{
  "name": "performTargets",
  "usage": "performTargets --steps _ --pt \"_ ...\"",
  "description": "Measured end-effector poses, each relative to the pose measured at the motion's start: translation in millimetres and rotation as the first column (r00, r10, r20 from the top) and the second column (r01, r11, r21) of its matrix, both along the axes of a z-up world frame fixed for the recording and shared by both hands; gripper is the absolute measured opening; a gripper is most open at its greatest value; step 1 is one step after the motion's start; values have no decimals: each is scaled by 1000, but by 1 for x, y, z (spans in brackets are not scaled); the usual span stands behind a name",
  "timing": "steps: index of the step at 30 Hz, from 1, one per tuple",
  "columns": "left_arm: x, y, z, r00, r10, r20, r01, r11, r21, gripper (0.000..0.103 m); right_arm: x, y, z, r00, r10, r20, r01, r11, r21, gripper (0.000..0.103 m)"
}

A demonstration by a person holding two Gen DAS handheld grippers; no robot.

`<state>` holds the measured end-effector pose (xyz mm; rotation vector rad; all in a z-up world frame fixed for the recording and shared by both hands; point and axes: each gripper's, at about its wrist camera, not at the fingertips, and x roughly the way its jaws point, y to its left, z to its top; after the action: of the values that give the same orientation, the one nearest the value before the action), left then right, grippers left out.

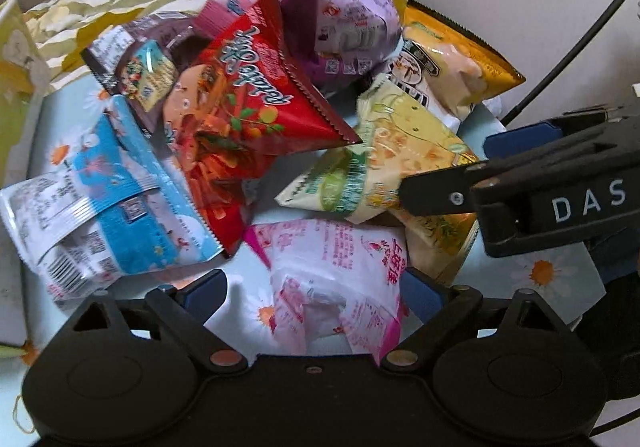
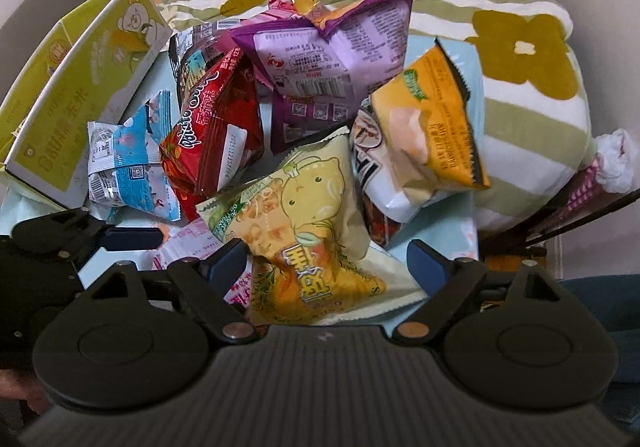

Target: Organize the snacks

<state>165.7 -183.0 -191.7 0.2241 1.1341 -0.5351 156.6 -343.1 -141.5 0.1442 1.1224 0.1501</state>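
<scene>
Several snack bags lie piled on a light blue daisy-print cloth point(image 1: 552, 275). My left gripper point(image 1: 316, 293) is open low over a pink-and-white bag point(image 1: 332, 279), which lies between its blue pads without being pressed. My right gripper point(image 2: 328, 261) is open around a yellow lemon-print bag point(image 2: 304, 223); its left pad sits at the bag's edge and its right pad stands clear. In the left wrist view the right gripper point(image 1: 444, 167) comes in from the right onto the same yellow bag point(image 1: 396, 151). Behind lie a red chip bag point(image 1: 248, 99) and a purple bag point(image 1: 344, 27).
A blue-and-white bag point(image 2: 128, 167) lies at the left and an orange bag point(image 2: 432, 127) at the right. A green-yellow carton point(image 2: 80, 95) leans at the far left. A flowered quilt point(image 2: 480, 7) bunches behind the pile. A black cable point(image 1: 580, 35) runs along the right.
</scene>
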Motion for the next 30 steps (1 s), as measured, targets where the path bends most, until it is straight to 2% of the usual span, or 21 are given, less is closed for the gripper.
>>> performTargets --steps 9,17,23,30 --pt "10 -13 -10 1000 -26 -6 26 1000 -12 92 13 8 -6 997 75 -13 -75 997 -6 100" --pt "5 -16 -11 998 -69 -12 69 998 -12 69 22 17 -12 989 144 -19 -144 989 -32 99" --pt "1 -8 -5 998 -56 -27 55 998 -29 63 26 21 -13 984 178 -23 -179 982 -54 99" --pt "-6 14 1 999 -28 -28 28 999 -23 60 30 28 -20 975 220 -43 -222 972 -81 92"
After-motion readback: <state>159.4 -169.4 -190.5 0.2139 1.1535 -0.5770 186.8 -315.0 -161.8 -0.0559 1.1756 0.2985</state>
